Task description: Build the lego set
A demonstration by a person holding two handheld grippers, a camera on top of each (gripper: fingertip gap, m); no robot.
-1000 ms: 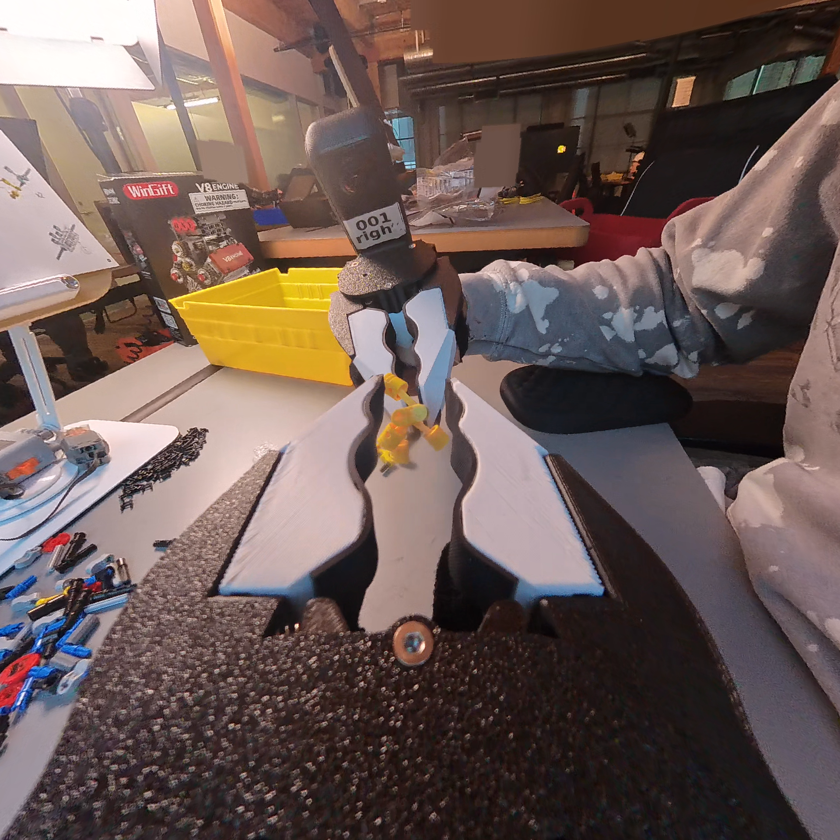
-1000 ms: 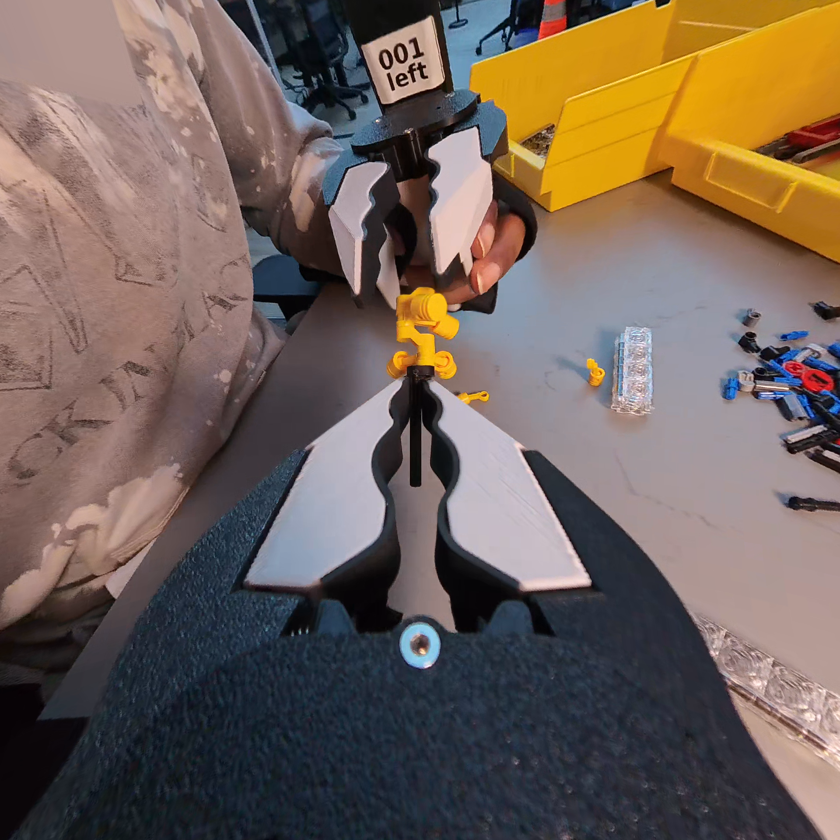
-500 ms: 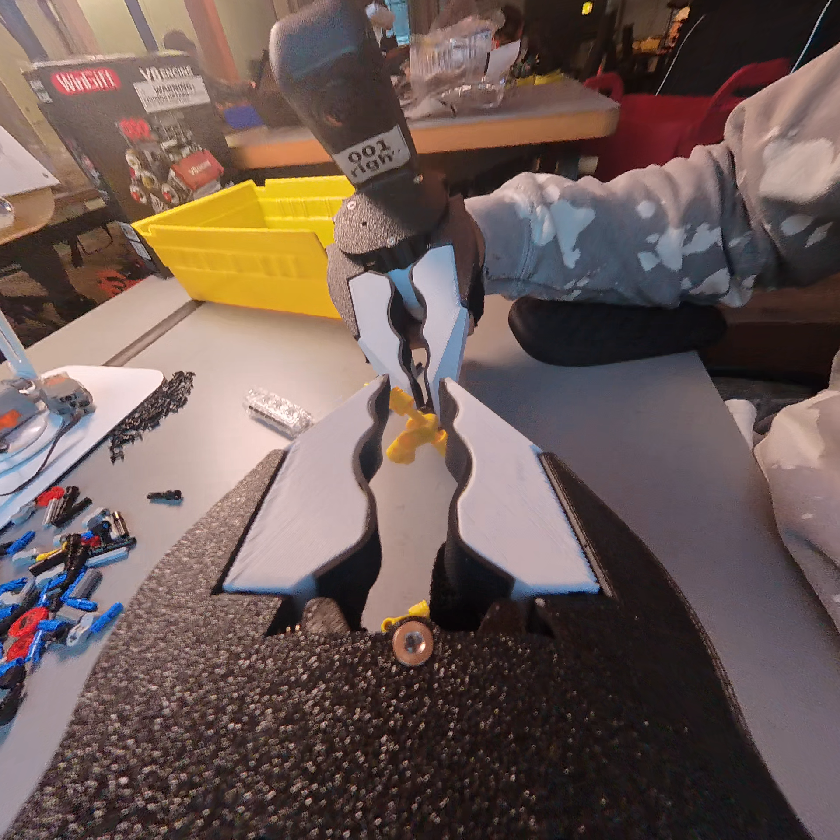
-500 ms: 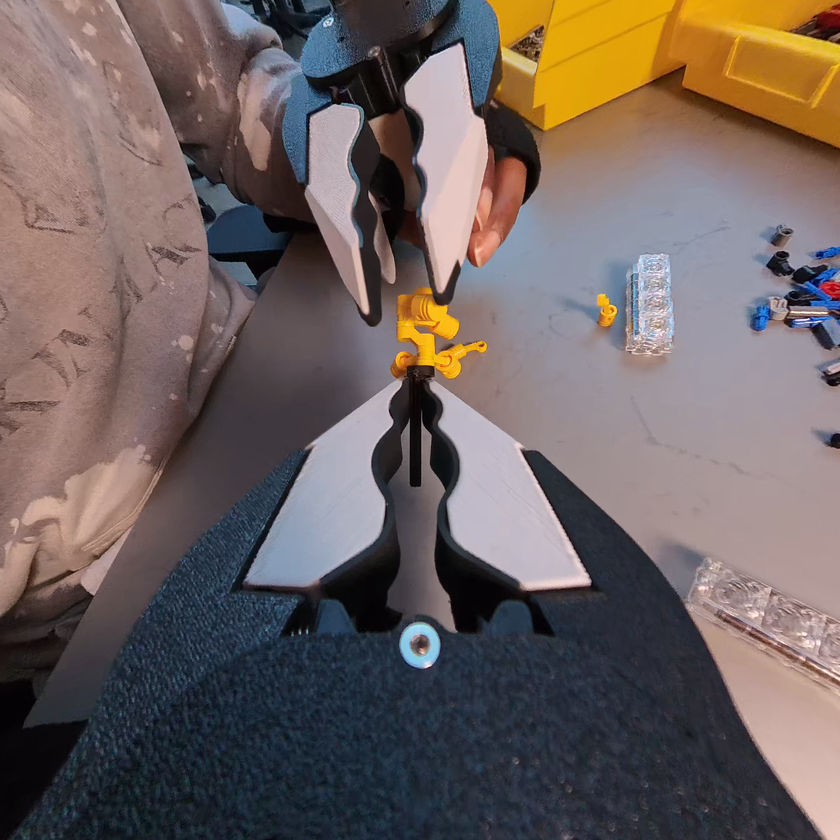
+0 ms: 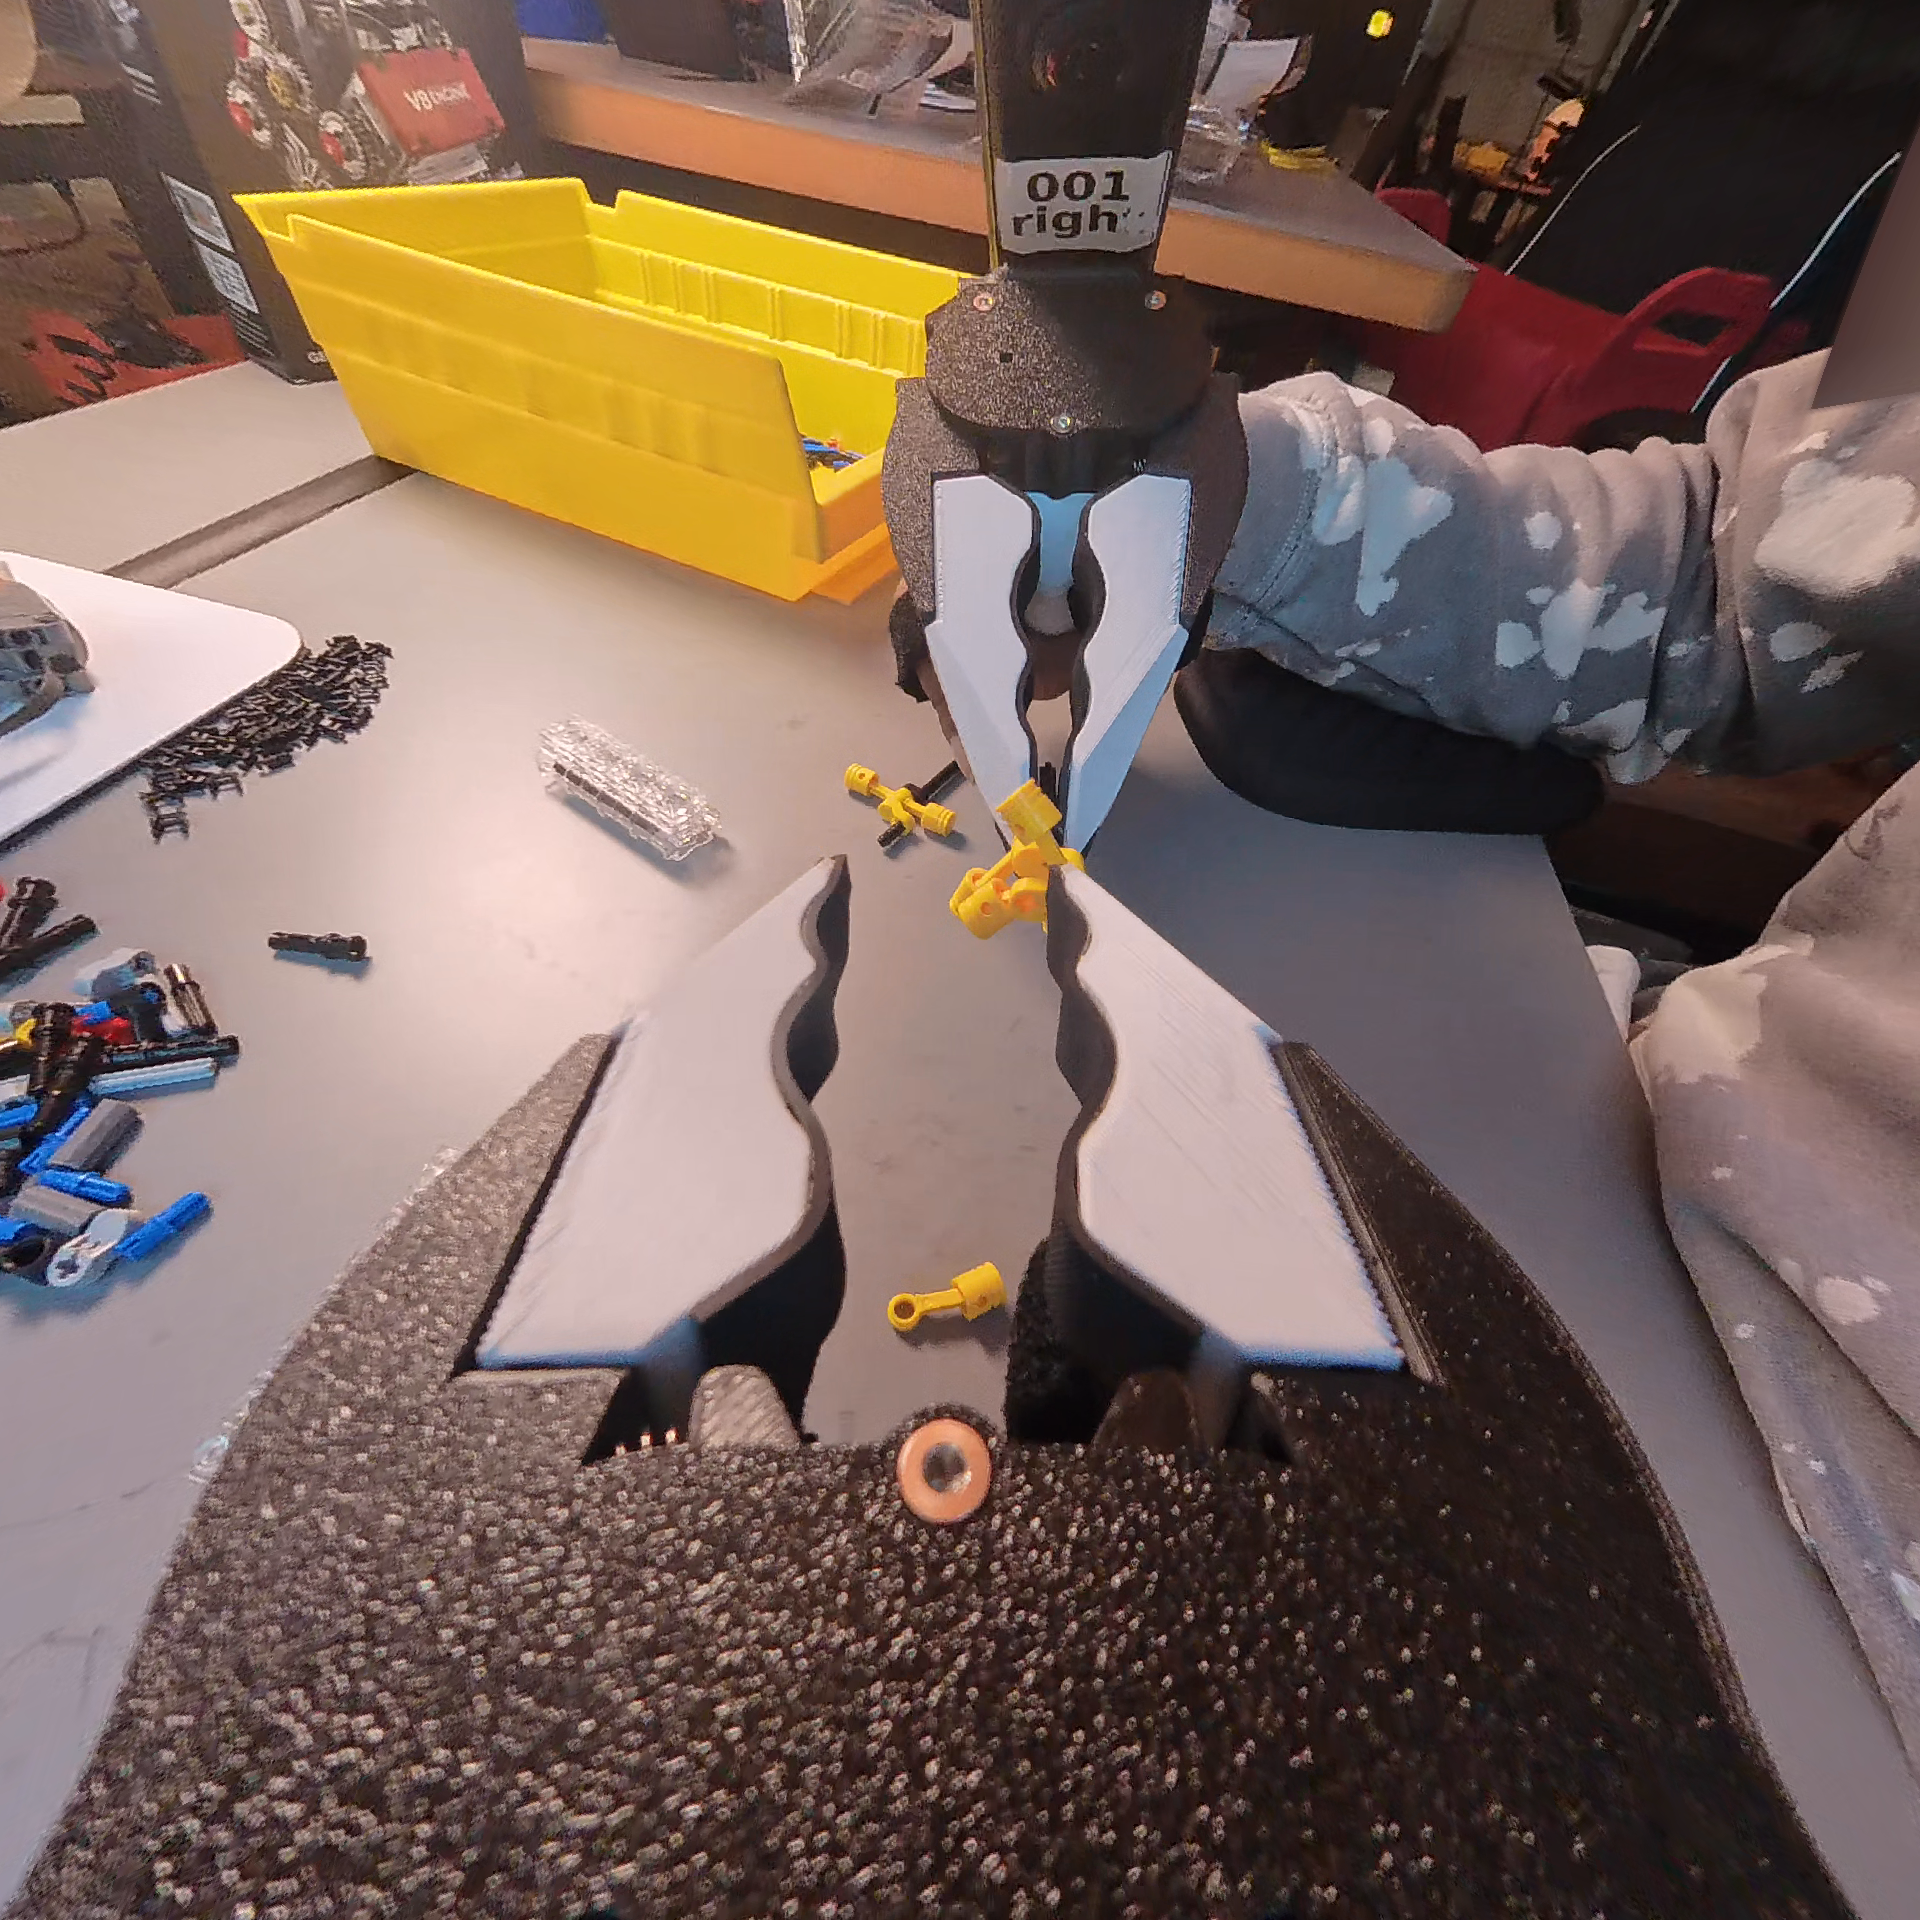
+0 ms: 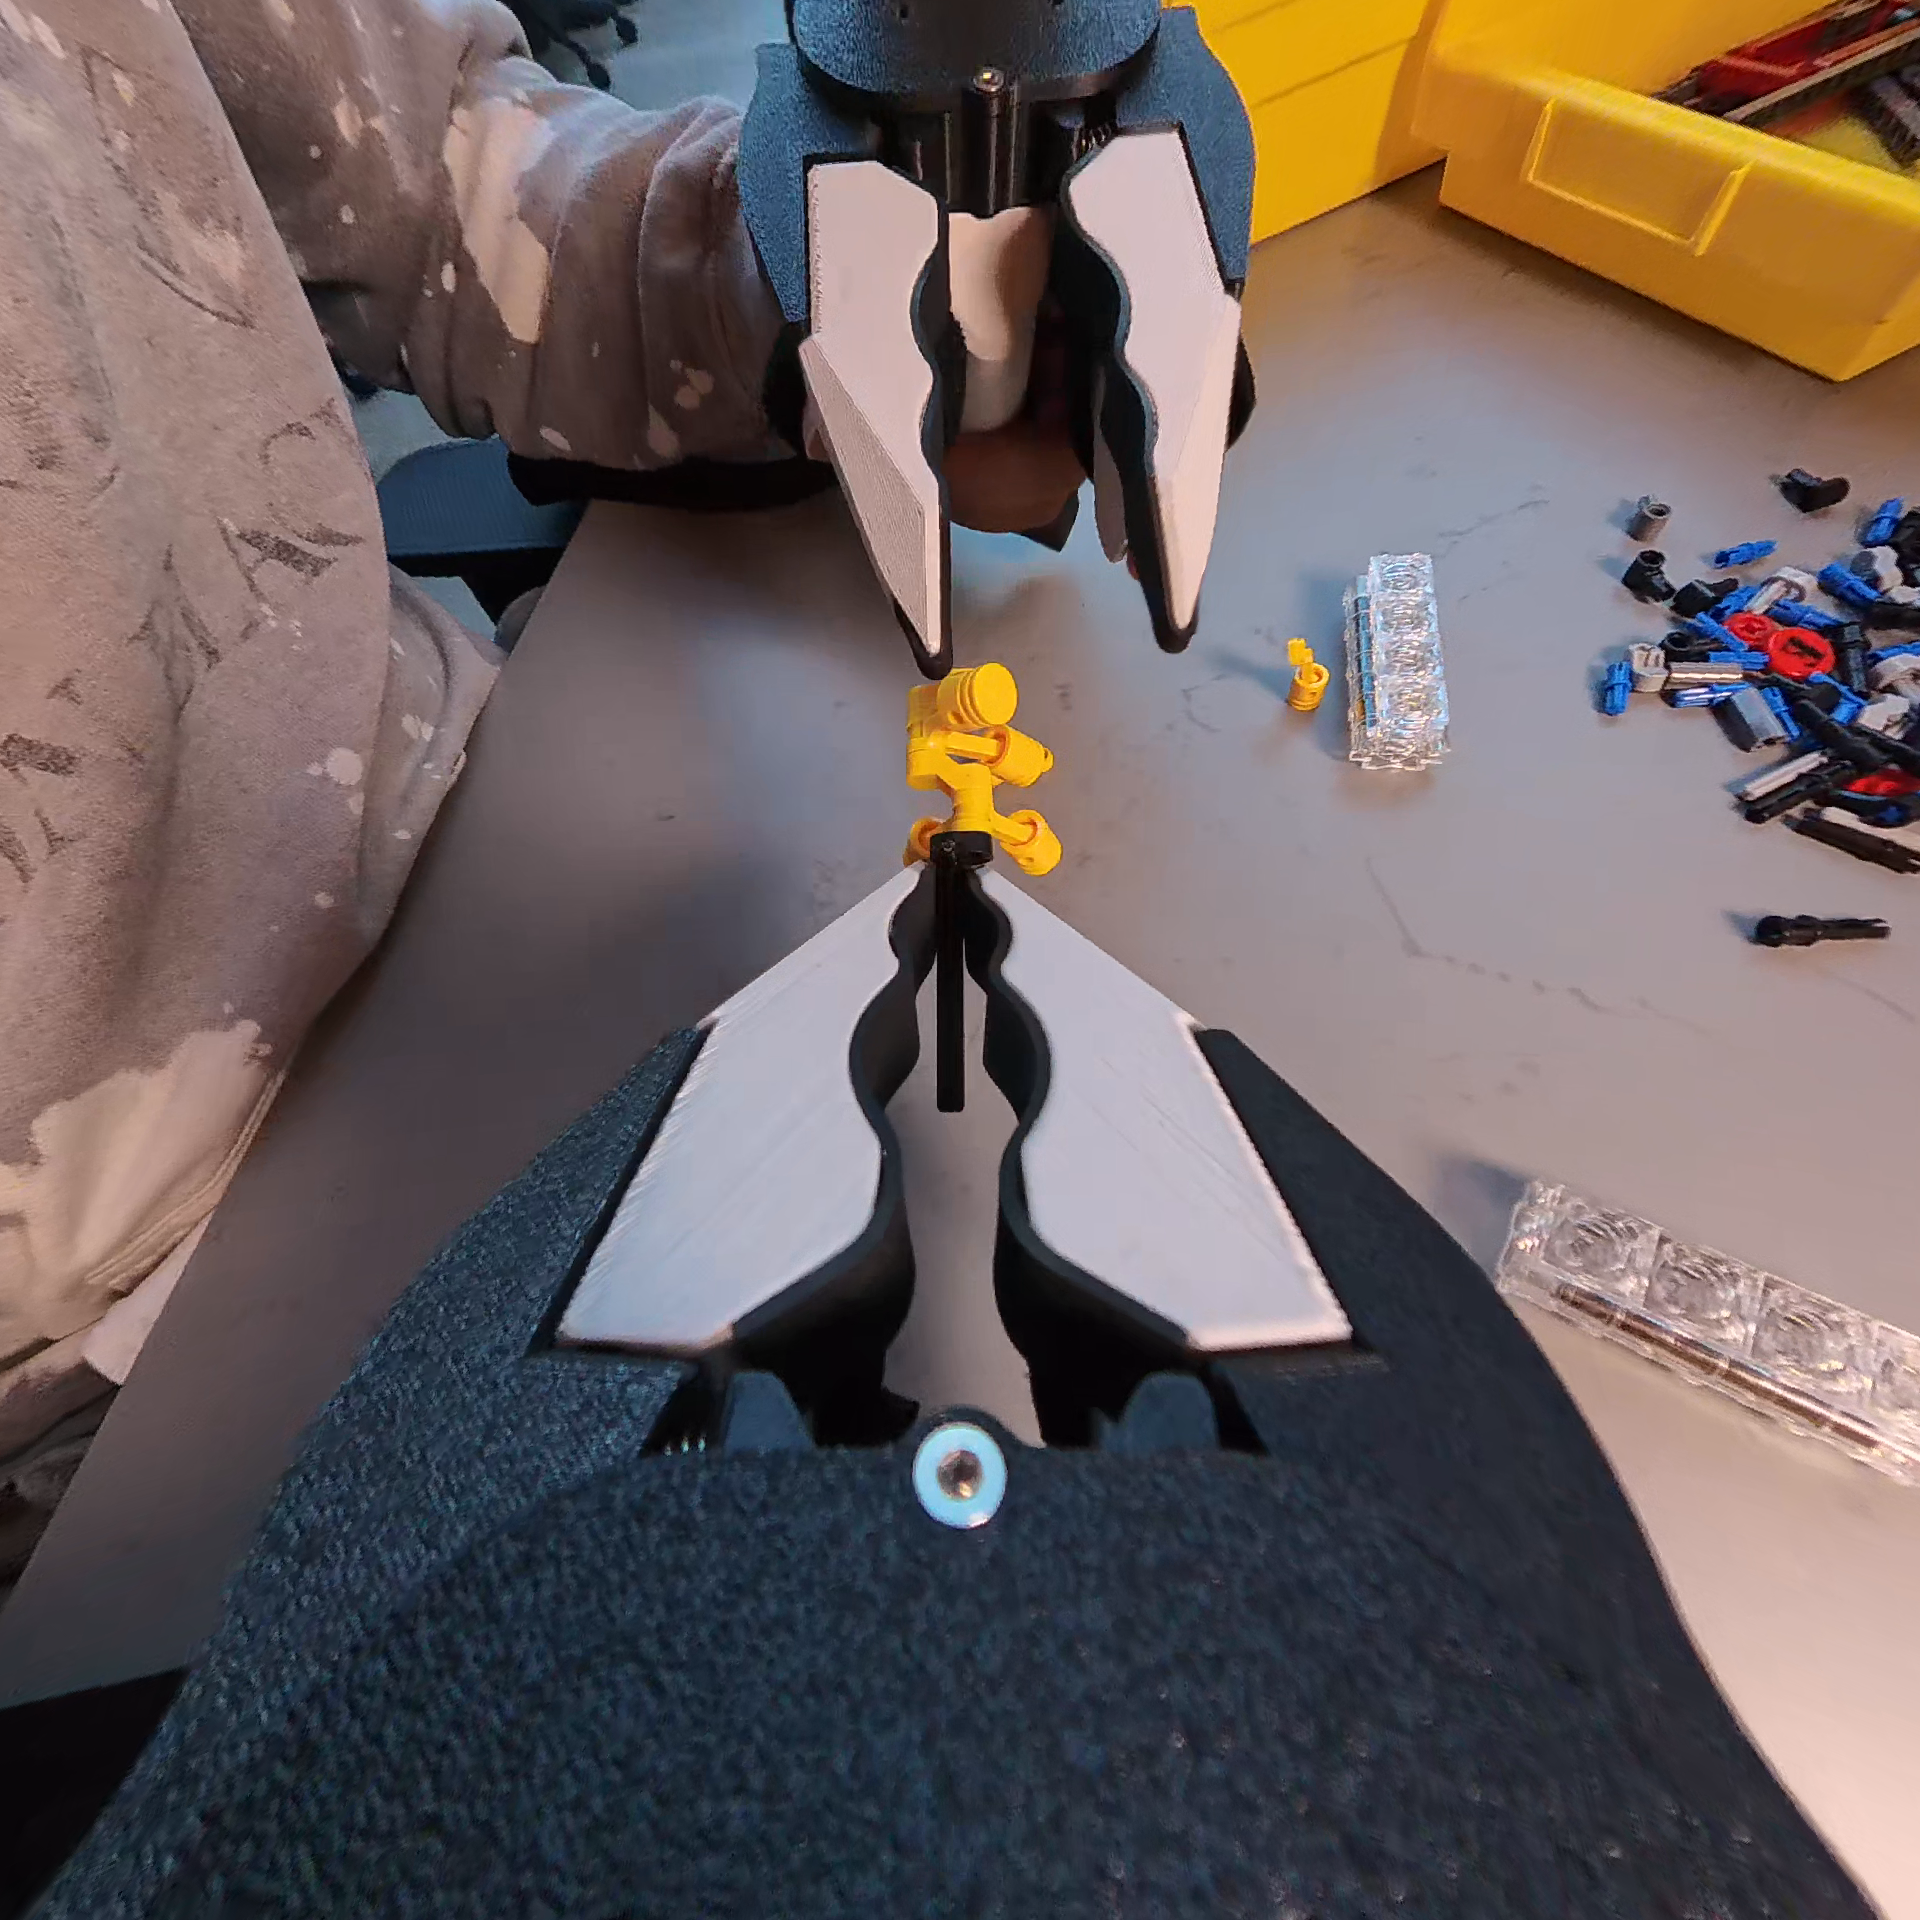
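My right gripper [image 6: 951, 873] is shut on a black axle [image 6: 949, 987] that carries a yellow piston assembly [image 6: 971, 769] at its far end, held above the grey table [image 6: 1351, 987]. In the left wrist view the right gripper [image 5: 1039, 831] points down with the assembly [image 5: 1003, 883] at its tips. My left gripper [image 5: 948, 873] is open and empty, and its right fingertip is next to the assembly. In the right wrist view the left gripper [image 6: 1049, 644] hangs open just above the assembly. A loose yellow piston [image 5: 945, 1299] lies on the table between the left jaws.
Yellow bins [image 5: 582, 384] [image 6: 1662, 177] stand at the back. Clear bricks [image 5: 629, 774] [image 6: 1397, 665] [image 6: 1714, 1330], another small yellow piston part on a black axle [image 5: 899, 810], a single yellow piston [image 6: 1306, 681], black pins [image 5: 260, 717] and a pile of coloured pieces [image 6: 1787, 686] lie on the table. The tips of one gripper are about 4 cm away from the tips of the other.
My left gripper has opened and let go of the top of the yellow assembly. Both grippers have tilted down towards the table. The right gripper keeps hold of the axle.
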